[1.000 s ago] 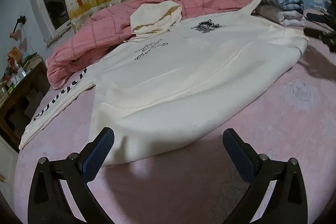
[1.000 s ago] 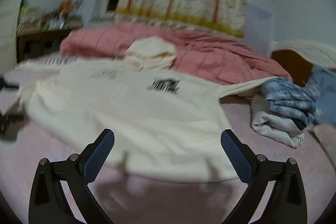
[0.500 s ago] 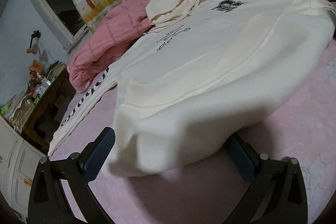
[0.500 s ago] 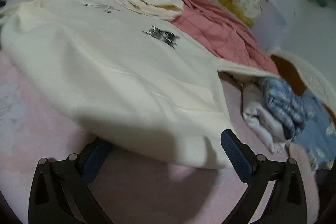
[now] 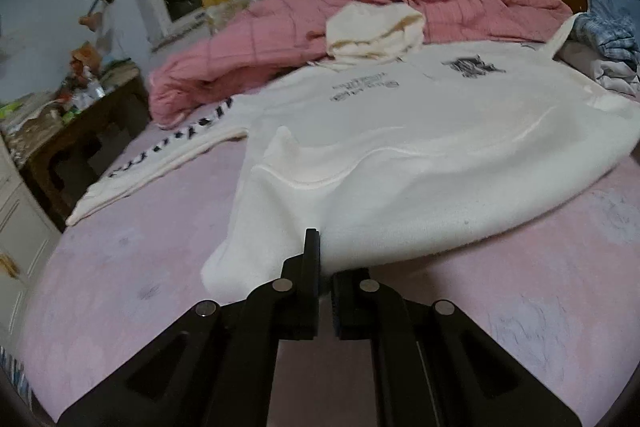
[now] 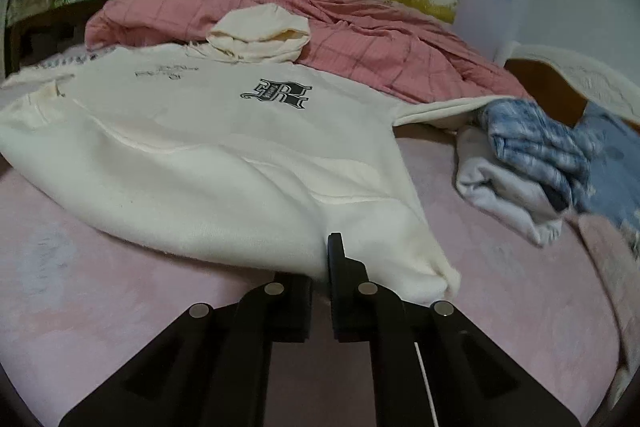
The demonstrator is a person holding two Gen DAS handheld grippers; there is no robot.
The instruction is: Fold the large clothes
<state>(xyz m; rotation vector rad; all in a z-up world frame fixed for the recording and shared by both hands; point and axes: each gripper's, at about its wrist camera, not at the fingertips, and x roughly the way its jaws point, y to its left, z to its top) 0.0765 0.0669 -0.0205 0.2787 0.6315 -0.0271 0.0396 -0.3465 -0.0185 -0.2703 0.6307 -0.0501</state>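
Both tools have just been closing, and the hoodie hem that lay ahead of their wide-spread fingers a second ago now sits pinched between them.

Left wrist view: the left tool point(image 5: 325, 263) is drawn nearly together, gripping the hem of the hoodie point(image 5: 420, 155) close to its left corner. Cloth bunches right at the fingertips; the body spreads away ahead and to the right, front side up. One sleeve point(image 5: 160, 163) trails off to the left, well apart from the tool, and the hood point(image 5: 376, 31) rests far ahead against the pink quilt point(image 5: 280, 39).

Right wrist view: the right tool point(image 6: 322, 263) is likewise almost closed on the hem, near the right corner, which hangs just to the tool's right. The hoodie point(image 6: 224, 147) stretches ahead and leftward across the bed point(image 6: 120, 307). Folded clothes point(image 6: 528, 163) lie to the right, apart from the tool.

Judged from this, the step in hand is the grasp of the bottom edge for a first fold. Next both tools should lift together and carry the hem forward toward the hood, level and even, so the cloth doesn't skew or slip from either pinch.
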